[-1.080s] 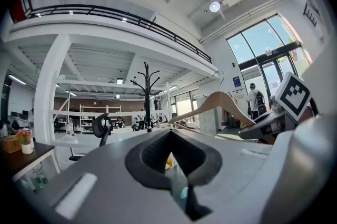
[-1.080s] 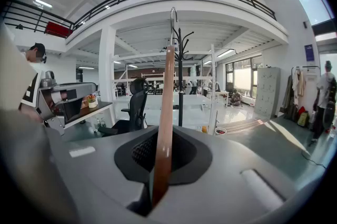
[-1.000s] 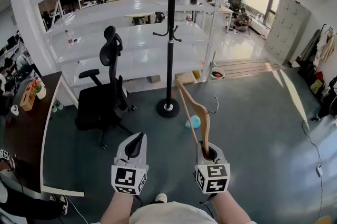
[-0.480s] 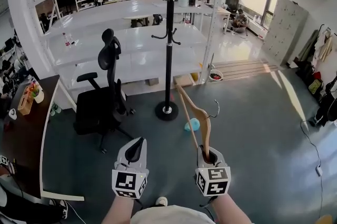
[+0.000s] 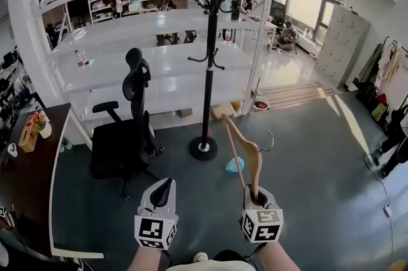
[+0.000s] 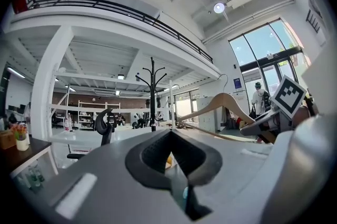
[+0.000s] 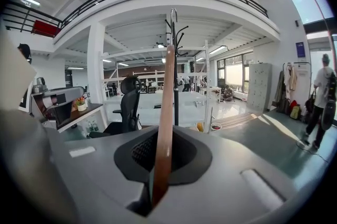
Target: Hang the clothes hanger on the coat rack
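Right gripper jaws clamped on one end of an upright wooden clothes hanger, left gripper jaws closed and empty, black coat rack ahead, well apart from the hanger, office chair beside it

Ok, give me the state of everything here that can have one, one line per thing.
Clothes hanger, held on end, hook free, not yet on the rack.
Right hand-held gripper, shut on the hanger's lower end.
Left hand-held gripper, jaws together, nothing between them.
Coat rack, standing upright, no hanger on it.
Office chair, upright, nobody in it.
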Demonstrator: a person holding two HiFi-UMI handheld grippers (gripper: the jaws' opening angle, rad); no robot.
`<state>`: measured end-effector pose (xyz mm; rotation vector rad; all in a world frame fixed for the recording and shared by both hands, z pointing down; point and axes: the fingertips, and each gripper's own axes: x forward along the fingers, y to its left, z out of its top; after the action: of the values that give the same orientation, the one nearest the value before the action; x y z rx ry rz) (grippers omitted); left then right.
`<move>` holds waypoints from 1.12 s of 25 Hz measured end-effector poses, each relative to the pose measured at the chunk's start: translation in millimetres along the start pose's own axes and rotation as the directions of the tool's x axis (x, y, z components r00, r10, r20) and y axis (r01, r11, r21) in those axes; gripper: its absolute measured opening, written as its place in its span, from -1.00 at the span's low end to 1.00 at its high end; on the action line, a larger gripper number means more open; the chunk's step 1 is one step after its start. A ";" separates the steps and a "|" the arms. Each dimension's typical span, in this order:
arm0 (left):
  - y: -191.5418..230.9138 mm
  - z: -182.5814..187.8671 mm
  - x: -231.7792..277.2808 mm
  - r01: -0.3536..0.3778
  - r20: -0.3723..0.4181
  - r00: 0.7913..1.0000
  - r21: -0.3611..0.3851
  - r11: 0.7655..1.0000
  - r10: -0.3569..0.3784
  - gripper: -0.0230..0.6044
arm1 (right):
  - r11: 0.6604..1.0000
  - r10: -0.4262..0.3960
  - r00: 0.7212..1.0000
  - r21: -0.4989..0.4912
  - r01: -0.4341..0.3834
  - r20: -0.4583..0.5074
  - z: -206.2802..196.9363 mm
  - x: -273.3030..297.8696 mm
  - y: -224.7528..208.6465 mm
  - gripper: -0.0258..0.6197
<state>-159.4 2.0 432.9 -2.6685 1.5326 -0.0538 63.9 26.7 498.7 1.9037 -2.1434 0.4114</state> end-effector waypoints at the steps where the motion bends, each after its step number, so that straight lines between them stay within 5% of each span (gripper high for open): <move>1: 3.4 -1.5 2.6 0.000 0.000 1.000 0.000 1.000 0.000 -0.93 | 1.000 -0.004 1.000 0.006 0.004 0.001 1.9 4.2 -1.1 -0.82; 10: 37.5 -11.0 52.4 -0.029 -0.001 1.000 -0.024 0.999 0.029 -0.93 | 1.000 -0.005 1.000 -0.008 0.005 0.003 24.9 61.5 -18.6 -0.82; 28: 77.3 0.9 258.9 -0.102 0.031 0.994 0.017 0.995 0.101 -0.93 | 0.998 0.057 0.997 -0.040 -0.055 0.044 122.3 250.8 -115.5 -0.82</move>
<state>-95.5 -260.4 426.1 -2.5609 1.6475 -0.0215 149.3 -262.5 481.6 1.8529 -2.2211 0.3374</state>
